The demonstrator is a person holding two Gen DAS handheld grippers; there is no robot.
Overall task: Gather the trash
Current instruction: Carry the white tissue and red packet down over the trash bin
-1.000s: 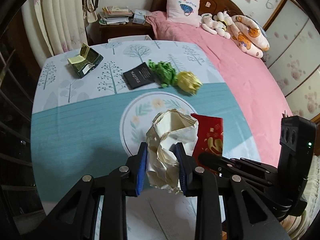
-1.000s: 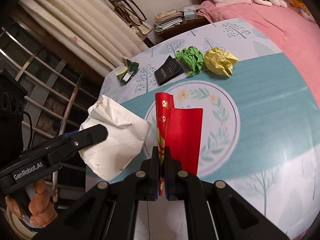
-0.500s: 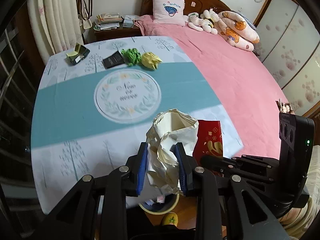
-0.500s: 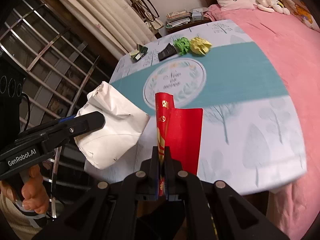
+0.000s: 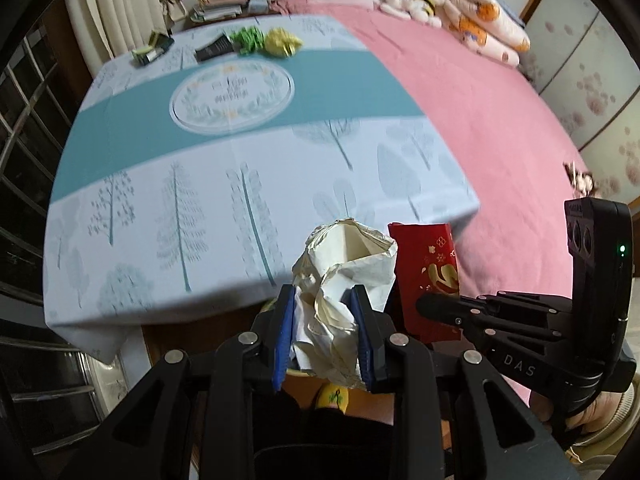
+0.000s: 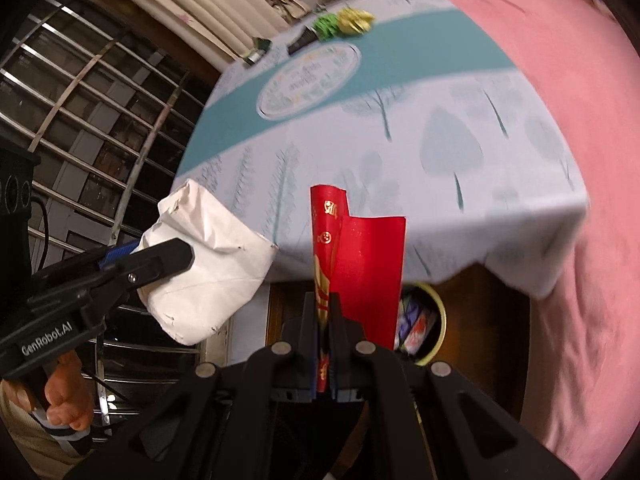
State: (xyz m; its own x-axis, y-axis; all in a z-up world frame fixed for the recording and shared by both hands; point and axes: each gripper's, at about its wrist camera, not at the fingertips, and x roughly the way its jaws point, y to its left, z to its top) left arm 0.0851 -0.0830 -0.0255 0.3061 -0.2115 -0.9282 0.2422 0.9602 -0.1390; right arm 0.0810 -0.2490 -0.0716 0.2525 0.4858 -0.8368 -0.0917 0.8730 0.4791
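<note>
Left wrist view: left tongs [image 5: 325, 328] clamped a crumpled white paper bag [image 5: 344, 276] past the table [image 5: 240, 184] edge, its base hidden. Right wrist view: right tongs [image 6: 325, 320] pinched a red envelope [image 6: 360, 264] above a half-hidden bin [image 6: 424, 328]; contents blurred.

Lower centre, the bin [image 6: 430, 322] sits open-topped below the worktop [image 6: 440, 152] edge; the pink bed [image 6: 592, 240] crowds the right.
</note>
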